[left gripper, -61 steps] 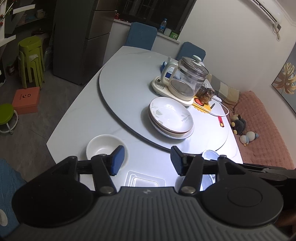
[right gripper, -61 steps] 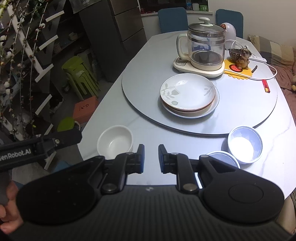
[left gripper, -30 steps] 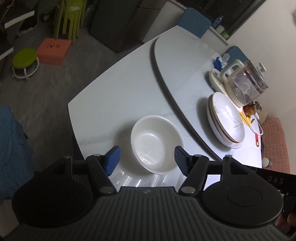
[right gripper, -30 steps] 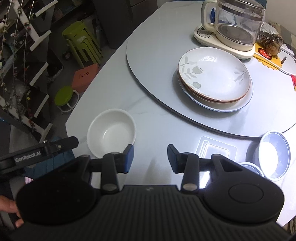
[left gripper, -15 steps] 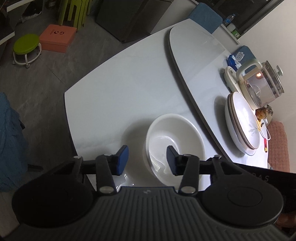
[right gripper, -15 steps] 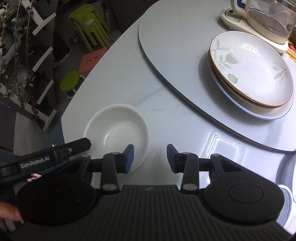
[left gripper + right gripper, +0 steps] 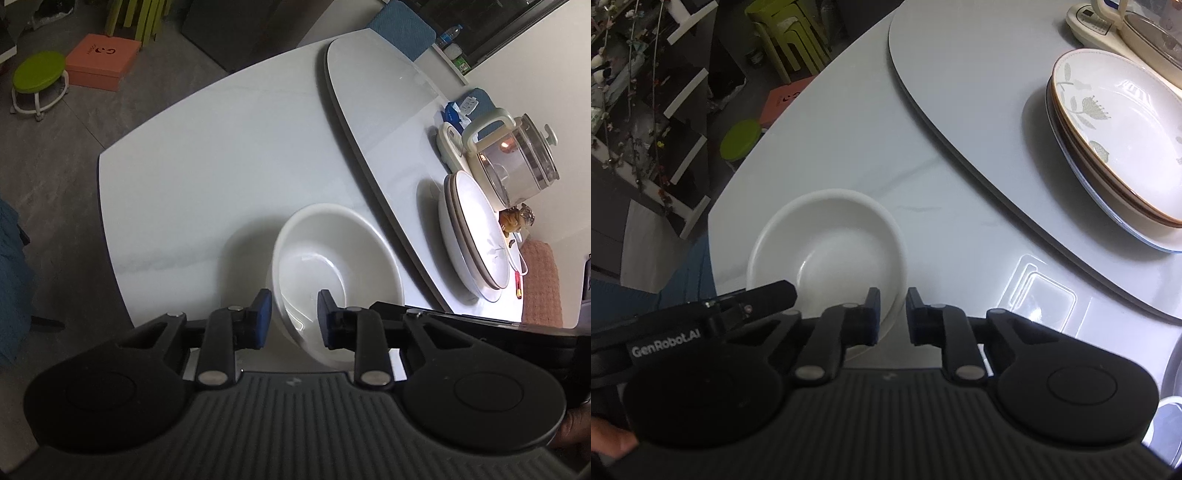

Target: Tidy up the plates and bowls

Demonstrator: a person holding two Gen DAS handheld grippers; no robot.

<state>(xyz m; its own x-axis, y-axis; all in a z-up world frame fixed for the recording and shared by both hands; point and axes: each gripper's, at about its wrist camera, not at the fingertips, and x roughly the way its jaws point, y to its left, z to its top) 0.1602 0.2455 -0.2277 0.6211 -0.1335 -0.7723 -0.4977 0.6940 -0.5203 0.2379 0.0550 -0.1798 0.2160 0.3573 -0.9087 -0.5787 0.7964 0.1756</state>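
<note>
Bowl: we see the white bowl near the table edge, just off the turntable.
Left gripper: we are closing it over the bowl's near rim, one pad inside and one outside, both seemingly touching the wall.
Right gripper: we are closing it over the bowl's right rim; whether the pads press we cannot tell.
Plates: stacked on the turntable, beside the kettle.
</note>
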